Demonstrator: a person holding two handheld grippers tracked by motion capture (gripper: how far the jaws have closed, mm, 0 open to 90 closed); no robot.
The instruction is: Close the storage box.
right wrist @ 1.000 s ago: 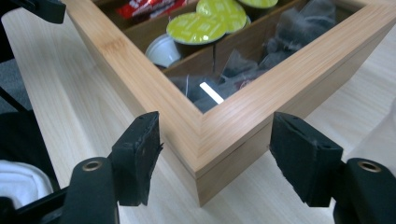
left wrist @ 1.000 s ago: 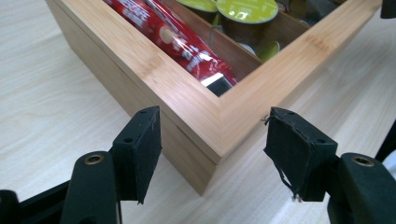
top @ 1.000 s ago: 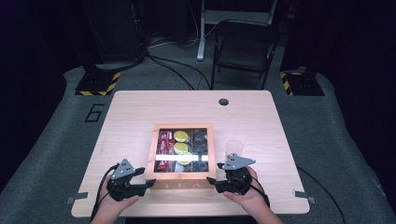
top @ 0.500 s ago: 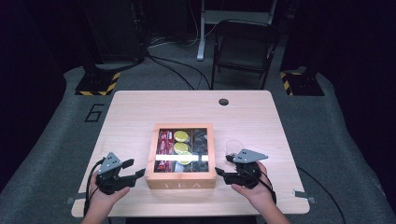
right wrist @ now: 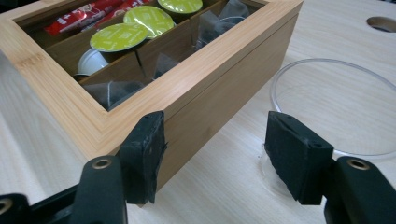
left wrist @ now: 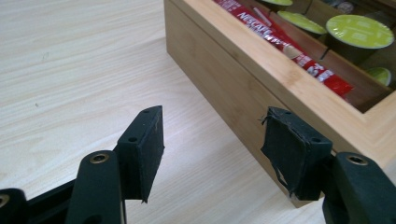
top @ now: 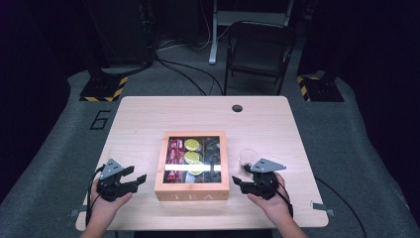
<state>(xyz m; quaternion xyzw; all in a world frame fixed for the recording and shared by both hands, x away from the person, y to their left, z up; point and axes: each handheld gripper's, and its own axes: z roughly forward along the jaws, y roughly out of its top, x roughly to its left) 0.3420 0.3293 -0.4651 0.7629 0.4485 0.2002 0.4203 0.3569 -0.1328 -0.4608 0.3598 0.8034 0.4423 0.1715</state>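
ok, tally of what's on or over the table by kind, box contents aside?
Wooden tea box: 1
Clear cup: 1
Handheld tools: 2 (left tool, right tool, both open and holding nothing)
Total: 4

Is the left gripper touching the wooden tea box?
Apart. The high view shows bare table between the left gripper and the tea box.
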